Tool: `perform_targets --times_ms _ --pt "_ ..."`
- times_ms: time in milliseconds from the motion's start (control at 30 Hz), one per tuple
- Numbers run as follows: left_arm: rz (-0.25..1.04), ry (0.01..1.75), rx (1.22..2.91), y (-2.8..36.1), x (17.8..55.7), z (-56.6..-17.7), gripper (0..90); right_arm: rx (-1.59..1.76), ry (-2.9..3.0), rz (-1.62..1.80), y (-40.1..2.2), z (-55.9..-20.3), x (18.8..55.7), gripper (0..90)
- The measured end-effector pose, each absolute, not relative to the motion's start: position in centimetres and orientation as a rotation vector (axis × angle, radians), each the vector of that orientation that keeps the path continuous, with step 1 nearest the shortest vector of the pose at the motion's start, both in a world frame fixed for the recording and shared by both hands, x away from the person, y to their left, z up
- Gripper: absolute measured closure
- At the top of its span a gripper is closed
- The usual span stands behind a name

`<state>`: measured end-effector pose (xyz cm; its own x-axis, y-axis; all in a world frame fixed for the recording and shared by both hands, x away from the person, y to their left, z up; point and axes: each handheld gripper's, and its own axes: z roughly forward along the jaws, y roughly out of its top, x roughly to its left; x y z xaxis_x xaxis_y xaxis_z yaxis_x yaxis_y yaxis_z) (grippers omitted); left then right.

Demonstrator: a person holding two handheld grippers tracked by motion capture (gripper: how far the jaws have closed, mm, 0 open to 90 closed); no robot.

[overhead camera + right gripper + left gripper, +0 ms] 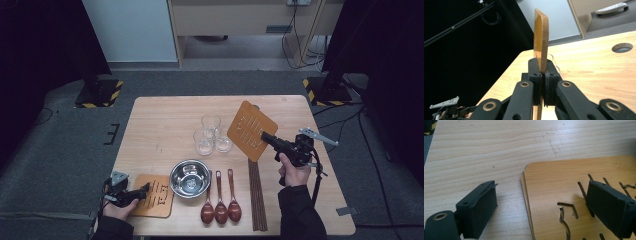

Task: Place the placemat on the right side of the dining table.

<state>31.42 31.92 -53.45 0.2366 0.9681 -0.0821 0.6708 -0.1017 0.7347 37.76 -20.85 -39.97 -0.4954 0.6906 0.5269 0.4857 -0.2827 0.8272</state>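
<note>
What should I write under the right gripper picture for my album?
The right gripper pinches a thin wooden mat edge-on between its black fingers, held upright above the table.

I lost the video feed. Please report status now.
Right gripper shut on lifted wooden mat. Left gripper open over second mat. Three glasses beneath lifted mat.

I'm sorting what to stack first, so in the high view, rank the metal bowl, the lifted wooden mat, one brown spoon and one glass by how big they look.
1. Lifted wooden mat, though it is raised nearer the camera.
2. Metal bowl.
3. Brown spoon and glass: too close to rank; the spoon is longer, the glass wider.
</note>
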Motion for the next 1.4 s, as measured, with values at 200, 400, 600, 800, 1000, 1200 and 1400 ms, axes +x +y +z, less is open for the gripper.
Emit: perform_targets --times_ms 200,400,600,800,1000,1200,1400 --pt "0.570 1.505 1.841 31.9 31.4 -53.5 9.1 1.500 1.764 1.860 -21.8 -40.4 37.7 87.2" --pt "0.570 1.504 1.846 31.9 31.4 -53.4 9.1 1.534 1.747 1.833 -23.4 -41.0 37.4 87.2" --pt "0.570 1.505 1.842 31.9 31.4 -53.5 9.1 1.569 1.721 1.811 -25.0 -41.8 37.0 87.2" --pt "0.571 1.505 1.846 31.9 31.4 -53.4 9.0 1.597 1.718 1.794 -25.9 -42.6 36.9 87.2" --pt "0.570 1.506 1.846 31.9 31.4 -53.4 8.8 1.617 1.723 1.766 -26.7 -43.3 36.7 87.2" --pt "0.570 1.505 1.846 31.9 31.4 -53.5 8.8 1.645 1.710 1.752 -27.6 -44.1 36.4 87.1" --pt "0.570 1.506 1.846 31.9 31.4 -53.5 8.7 1.669 1.714 1.731 -28.2 -44.7 36.3 87.1"
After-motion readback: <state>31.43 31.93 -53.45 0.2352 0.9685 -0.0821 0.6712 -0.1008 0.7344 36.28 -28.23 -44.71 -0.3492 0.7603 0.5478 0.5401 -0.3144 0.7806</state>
